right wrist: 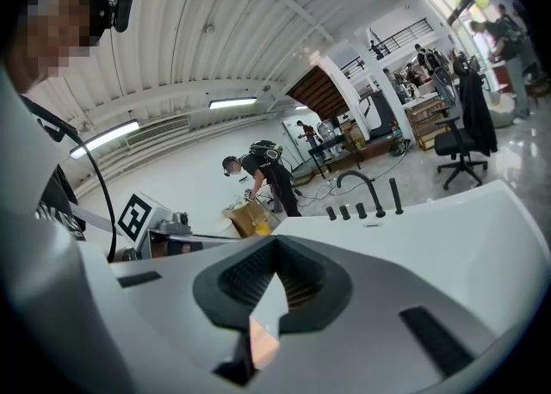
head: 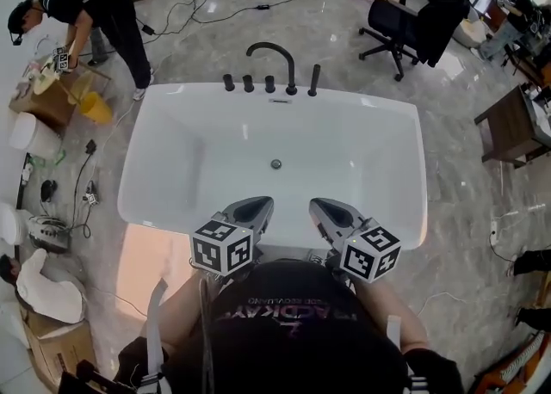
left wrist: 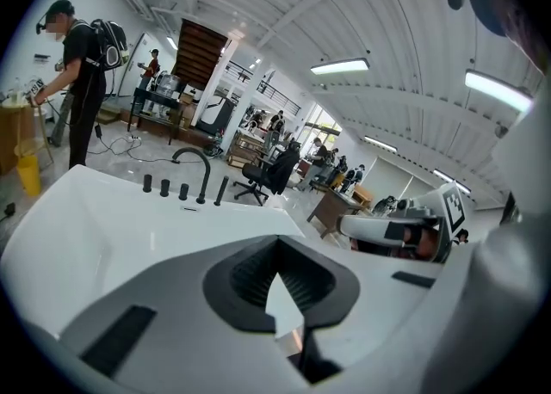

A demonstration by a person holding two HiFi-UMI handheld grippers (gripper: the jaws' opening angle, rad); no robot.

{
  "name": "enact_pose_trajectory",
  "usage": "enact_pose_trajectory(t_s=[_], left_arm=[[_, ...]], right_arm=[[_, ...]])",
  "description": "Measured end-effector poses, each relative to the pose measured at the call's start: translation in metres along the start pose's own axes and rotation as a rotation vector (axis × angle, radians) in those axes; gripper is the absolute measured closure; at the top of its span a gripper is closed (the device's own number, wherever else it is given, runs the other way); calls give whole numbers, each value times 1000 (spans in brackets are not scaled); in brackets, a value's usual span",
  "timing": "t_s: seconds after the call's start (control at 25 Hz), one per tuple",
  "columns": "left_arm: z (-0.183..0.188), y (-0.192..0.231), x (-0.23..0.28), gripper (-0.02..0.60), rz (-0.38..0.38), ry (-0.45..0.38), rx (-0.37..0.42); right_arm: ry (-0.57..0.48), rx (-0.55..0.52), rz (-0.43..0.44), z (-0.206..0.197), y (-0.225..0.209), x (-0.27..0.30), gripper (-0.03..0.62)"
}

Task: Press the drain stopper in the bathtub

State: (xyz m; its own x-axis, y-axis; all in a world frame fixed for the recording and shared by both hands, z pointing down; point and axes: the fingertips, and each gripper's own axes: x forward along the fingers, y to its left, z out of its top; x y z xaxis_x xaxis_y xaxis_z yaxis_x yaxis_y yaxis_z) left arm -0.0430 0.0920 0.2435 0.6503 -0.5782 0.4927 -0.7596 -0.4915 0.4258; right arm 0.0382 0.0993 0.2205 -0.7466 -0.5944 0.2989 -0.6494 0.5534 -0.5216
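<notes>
While L hand-held gripper (head: 261, 204) and R hand-held gripper (head: 320, 206) hover clenched, empty, over bathtub (head: 164, 160) near rim, drain stopper (head: 275, 163) lies fwd + down, centre floor; L looks marginally nearer.

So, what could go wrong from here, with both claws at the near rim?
1. The drain stopper is small and lies on the bathtub floor, well beyond the left claw and right claw at the near rim; a long downward reach may land off-centre.
2. Both claws are shut to narrow tips, which might slip off the stopper on the glossy surface.
</notes>
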Motion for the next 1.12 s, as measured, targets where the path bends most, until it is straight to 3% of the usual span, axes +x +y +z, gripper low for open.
enact_pose_trajectory(t_s=[1.12], left_arm=[[-5, -3, 13, 578, -4, 66, 29]], right_arm=[[6, 22, 31, -5, -2, 3, 582]])
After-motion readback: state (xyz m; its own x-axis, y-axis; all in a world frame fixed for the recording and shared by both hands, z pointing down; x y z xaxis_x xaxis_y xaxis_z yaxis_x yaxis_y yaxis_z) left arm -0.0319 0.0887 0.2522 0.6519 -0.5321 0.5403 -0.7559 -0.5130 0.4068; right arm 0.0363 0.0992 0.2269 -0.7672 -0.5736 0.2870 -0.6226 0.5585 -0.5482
